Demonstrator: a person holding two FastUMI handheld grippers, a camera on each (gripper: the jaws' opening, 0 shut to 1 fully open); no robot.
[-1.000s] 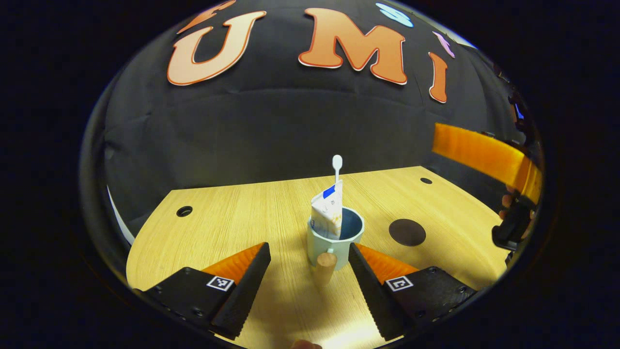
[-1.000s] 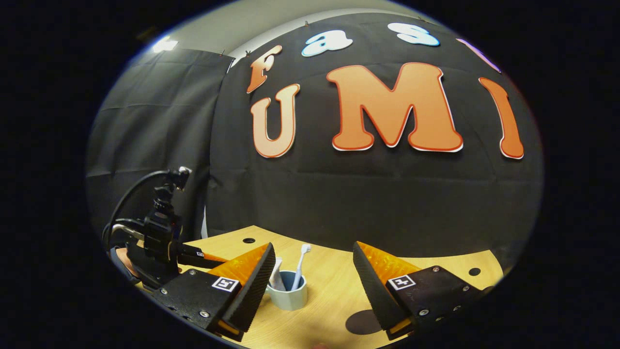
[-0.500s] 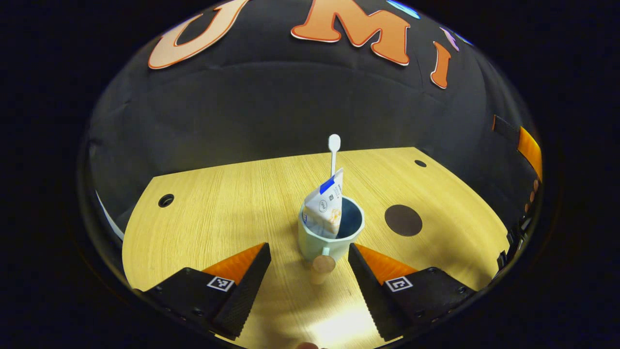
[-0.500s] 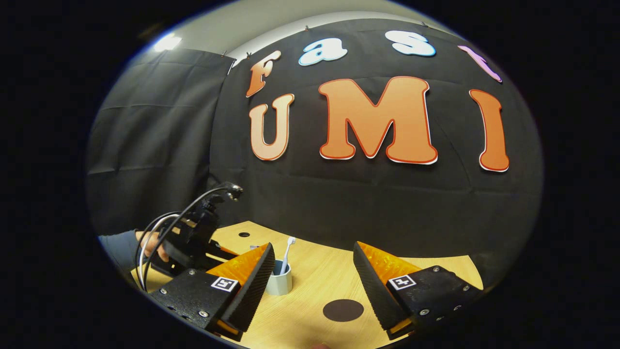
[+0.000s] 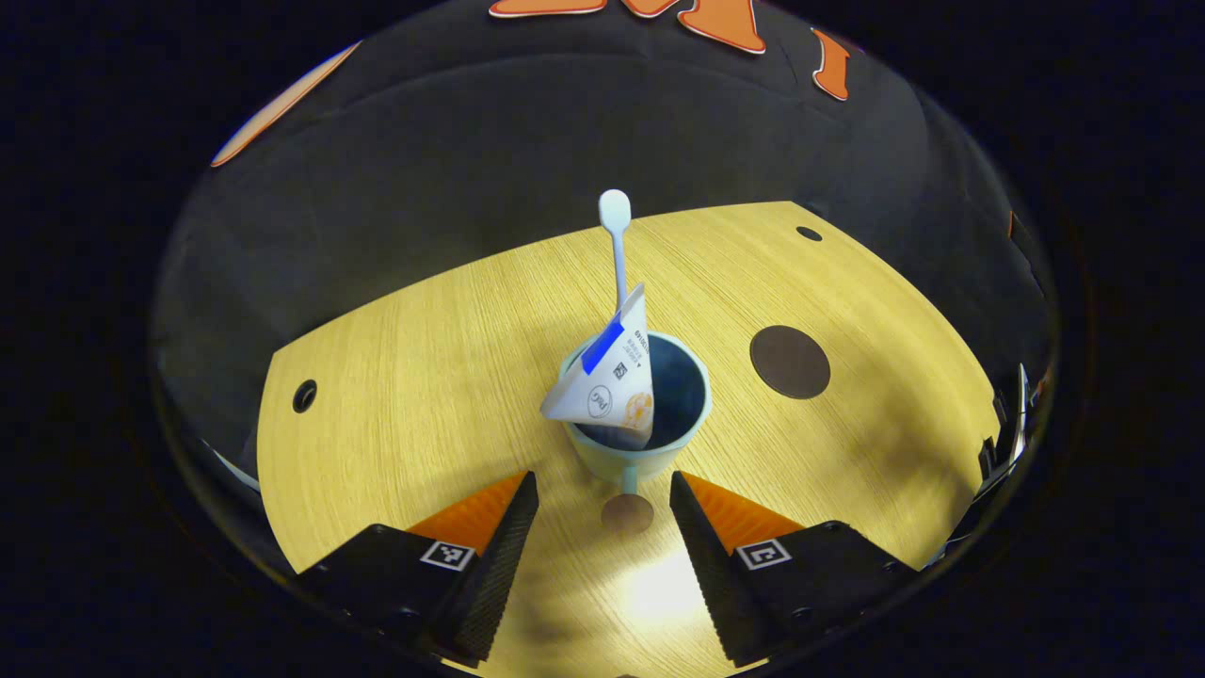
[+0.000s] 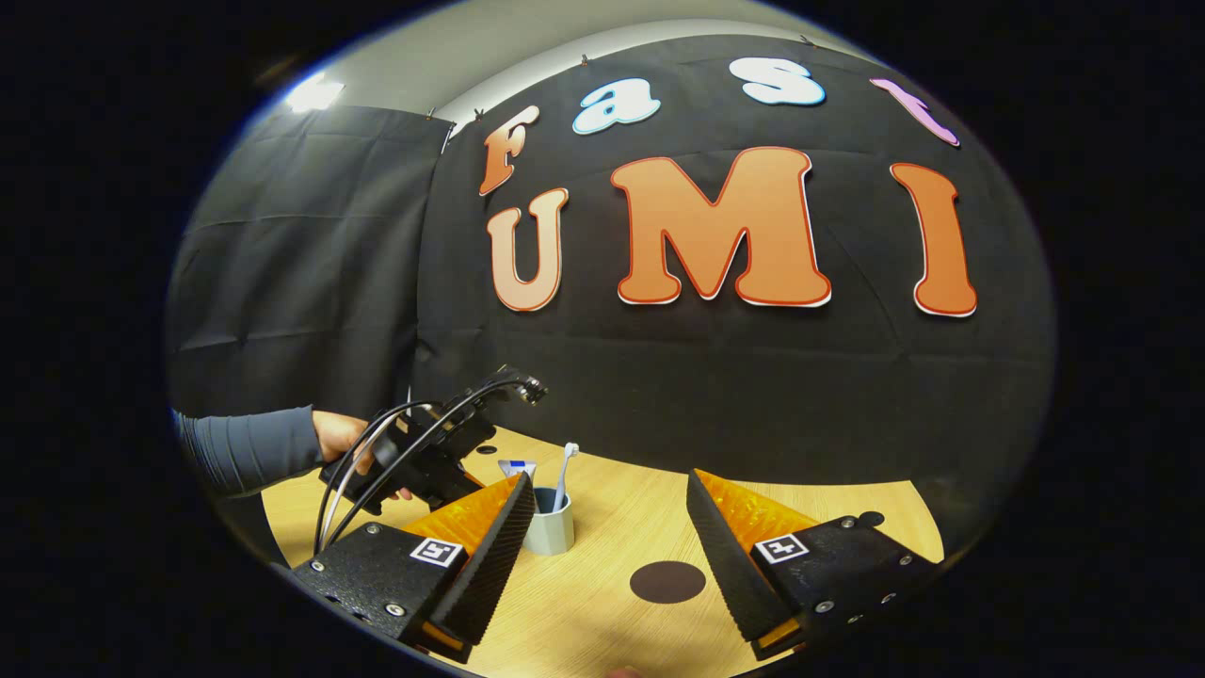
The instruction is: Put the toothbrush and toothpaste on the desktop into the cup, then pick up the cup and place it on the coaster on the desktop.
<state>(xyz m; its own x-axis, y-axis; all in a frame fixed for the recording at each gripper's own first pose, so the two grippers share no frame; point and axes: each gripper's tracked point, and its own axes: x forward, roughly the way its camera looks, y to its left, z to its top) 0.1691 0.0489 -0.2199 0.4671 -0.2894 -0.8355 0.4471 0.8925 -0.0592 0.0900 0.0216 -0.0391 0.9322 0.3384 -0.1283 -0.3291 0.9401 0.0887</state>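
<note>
Wooden desktop [image 5: 424,377] under the cup [image 5: 602,463], all around it.

Left gripper [image 5: 601,477] just in front of the cup and a bit above it, looking down into it. Jaws wide open, one finger to each side of the cup, holding nothing, not touching the cup. Seen from the right gripper view: same left gripper [image 6: 414,461] close beside the cup [image 6: 549,532], held in a hand [image 6: 339,438].

Right gripper [image 6: 607,478] well back from the cup and higher up. Jaws wide open too, holding nothing. Much farther from the cup than the left one.

Cup standing upright, with both things already inside.

Round dark coaster [image 5: 789,362] flat on the desktop, near the cup, off to its right and a little behind it as seen from the left gripper. Bare, nothing on it. Not touching the cup.

Toothpaste [image 5: 602,386] in the cup, leaning on the rim at the left, wide flat end sticking up and out.

Toothbrush [image 5: 617,245] in the cup behind the toothpaste, long and thin, pointing almost straight up, head at the top.

Small round handle knob [image 5: 627,513] on the near side of the cup, pointing right at the gap between the left fingers.

Best guess for the next move: close the left jaws on the handle, lift, carry to the right onto the coaster. Careful with tipping, with the tall things inside.
</note>
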